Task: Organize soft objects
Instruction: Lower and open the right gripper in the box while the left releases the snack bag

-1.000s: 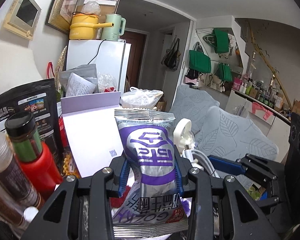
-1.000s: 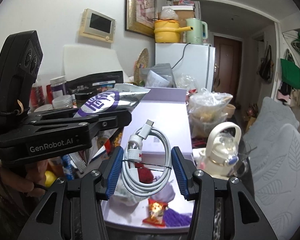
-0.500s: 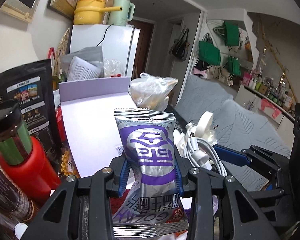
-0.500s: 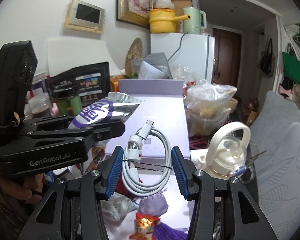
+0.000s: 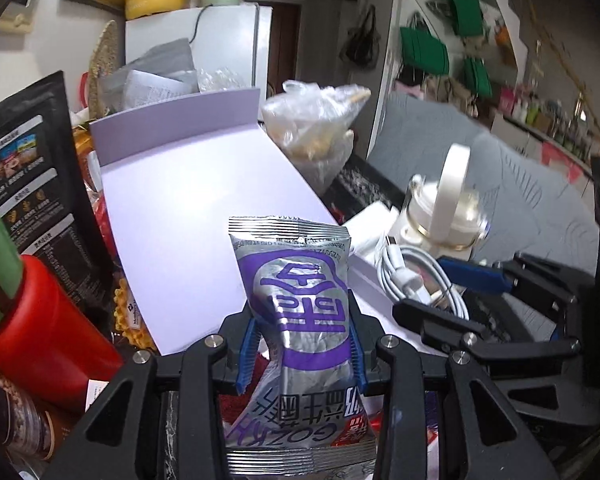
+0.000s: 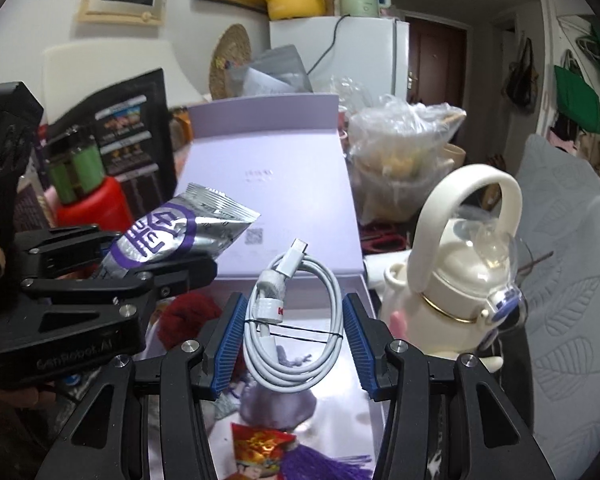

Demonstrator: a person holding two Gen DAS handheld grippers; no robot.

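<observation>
Both hands loaded over the open lilac box!

Left hand-held gripper (image 5: pixel 302 350) has its blue pads clamped tight on a silver-and-purple snack packet (image 5: pixel 300 300), held upright above the box lid (image 5: pixel 188 208). Right hand-held gripper (image 6: pixel 292 344) has its pads pressed against the sides of a coiled white charging cable (image 6: pixel 296 316), poised over the box interior (image 6: pixel 336 400), where a purple tassel (image 6: pixel 324 466) and a red-and-gold packet (image 6: pixel 260 446) lie. A cream kettle-shaped bottle (image 6: pixel 456 280) stands just right of the box.
</observation>
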